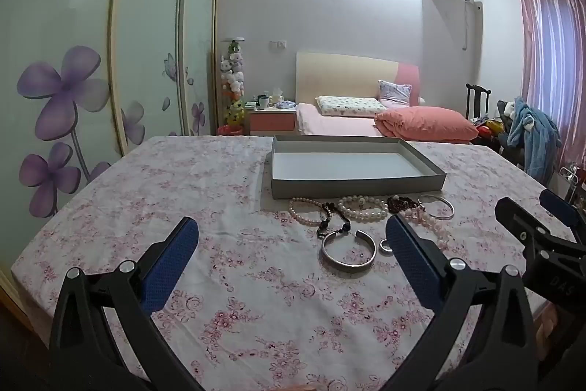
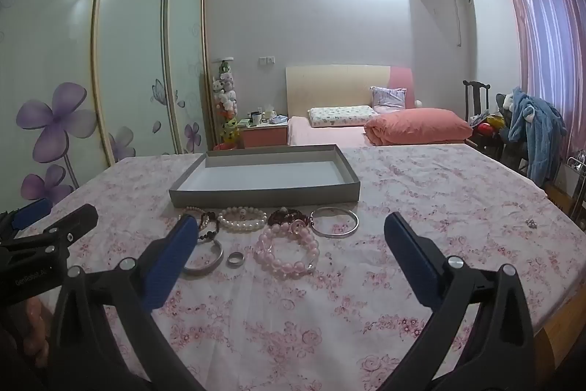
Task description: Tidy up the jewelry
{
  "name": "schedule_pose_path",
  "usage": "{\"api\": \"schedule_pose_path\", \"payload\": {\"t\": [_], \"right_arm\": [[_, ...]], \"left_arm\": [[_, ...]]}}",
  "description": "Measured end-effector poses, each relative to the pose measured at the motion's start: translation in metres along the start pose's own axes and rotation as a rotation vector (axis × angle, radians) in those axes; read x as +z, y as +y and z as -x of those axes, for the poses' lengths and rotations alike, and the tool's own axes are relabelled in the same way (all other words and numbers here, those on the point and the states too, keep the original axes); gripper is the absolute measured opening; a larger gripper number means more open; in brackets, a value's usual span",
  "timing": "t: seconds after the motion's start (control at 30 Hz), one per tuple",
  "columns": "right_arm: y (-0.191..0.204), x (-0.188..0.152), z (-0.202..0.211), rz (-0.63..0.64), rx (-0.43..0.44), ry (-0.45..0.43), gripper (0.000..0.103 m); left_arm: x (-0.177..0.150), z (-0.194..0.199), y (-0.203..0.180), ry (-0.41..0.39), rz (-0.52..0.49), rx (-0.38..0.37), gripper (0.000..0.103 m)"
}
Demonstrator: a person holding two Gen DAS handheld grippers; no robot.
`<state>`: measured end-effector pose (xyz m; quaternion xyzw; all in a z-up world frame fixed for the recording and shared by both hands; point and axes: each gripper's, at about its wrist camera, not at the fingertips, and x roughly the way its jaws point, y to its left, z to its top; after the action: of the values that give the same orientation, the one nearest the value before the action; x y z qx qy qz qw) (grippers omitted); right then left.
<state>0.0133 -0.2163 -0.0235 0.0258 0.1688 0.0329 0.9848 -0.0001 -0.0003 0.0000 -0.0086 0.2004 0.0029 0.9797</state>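
Note:
An empty grey box sits on the floral tablecloth. In front of it lies jewelry: a white pearl bracelet, a pale pearl bracelet, a dark bead string, a dark red bracelet, a thin silver bangle, an open silver cuff, a small ring and a pink bead bracelet. My left gripper and right gripper are open and empty, hovering just short of the jewelry.
The table's front right edge is close. A small trinket lies alone at the table's right. A bed, a nightstand and a chair with clothes stand beyond the table.

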Motion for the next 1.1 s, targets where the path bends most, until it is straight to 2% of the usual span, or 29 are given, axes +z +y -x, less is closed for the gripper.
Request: {"api": "schedule_pose_path", "payload": {"t": [1.1], "right_arm": [[-0.0002,-0.0007,-0.0011,-0.002,0.000,0.003,0.099]], "left_arm": [[-0.0002,0.0005,-0.0007,0.004,0.000,-0.003,0.101]]}}
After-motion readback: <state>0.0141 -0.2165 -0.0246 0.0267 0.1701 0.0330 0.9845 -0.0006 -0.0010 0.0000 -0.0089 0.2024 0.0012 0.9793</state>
